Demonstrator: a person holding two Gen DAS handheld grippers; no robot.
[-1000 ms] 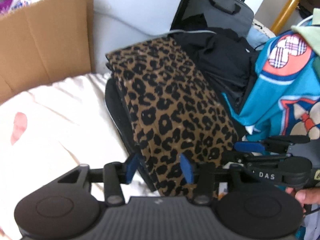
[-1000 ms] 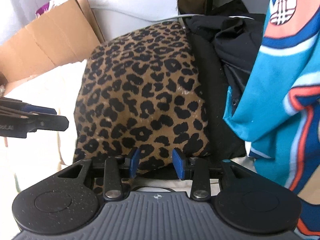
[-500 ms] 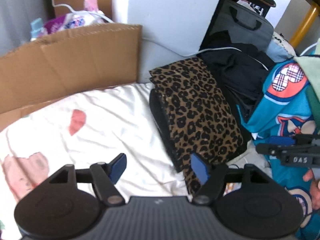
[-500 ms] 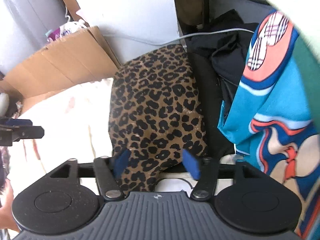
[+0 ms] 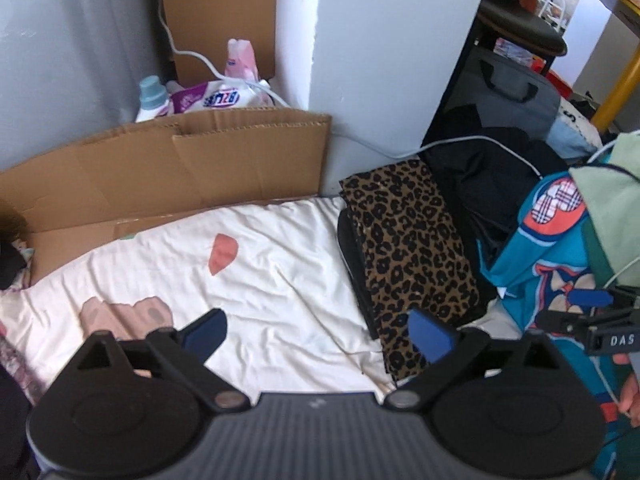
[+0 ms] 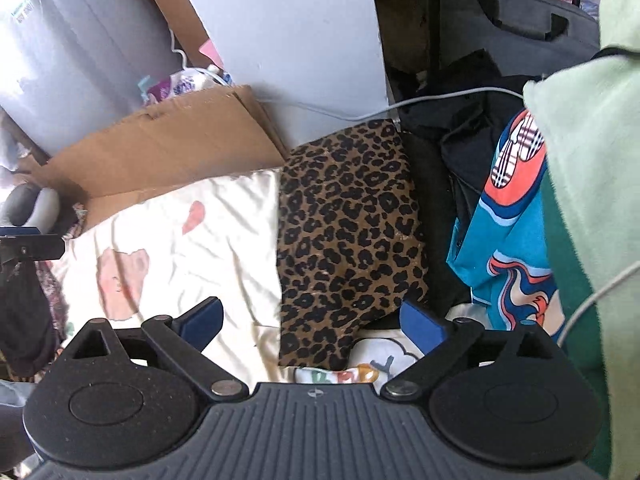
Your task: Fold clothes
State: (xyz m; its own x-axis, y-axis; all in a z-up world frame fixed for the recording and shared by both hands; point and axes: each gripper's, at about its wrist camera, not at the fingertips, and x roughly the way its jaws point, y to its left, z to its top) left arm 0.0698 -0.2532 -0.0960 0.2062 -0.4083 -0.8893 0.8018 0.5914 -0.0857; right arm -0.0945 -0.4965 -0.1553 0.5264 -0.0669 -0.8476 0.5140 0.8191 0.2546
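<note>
Both wrist views look steeply down from above, sharing the folded leopard-print garment (image 5: 412,256).

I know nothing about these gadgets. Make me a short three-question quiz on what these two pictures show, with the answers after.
1. True or false: the left hand-held gripper grips the folded leopard-print cloth.
2. What lies under that cloth? A) a dark folded garment B) a wooden board
3. Which item stands behind the cream patterned bedsheet?

Key:
1. False; its jaws stand open and empty, as do those of the right hand-held gripper.
2. A.
3. The flattened brown cardboard box.
</note>
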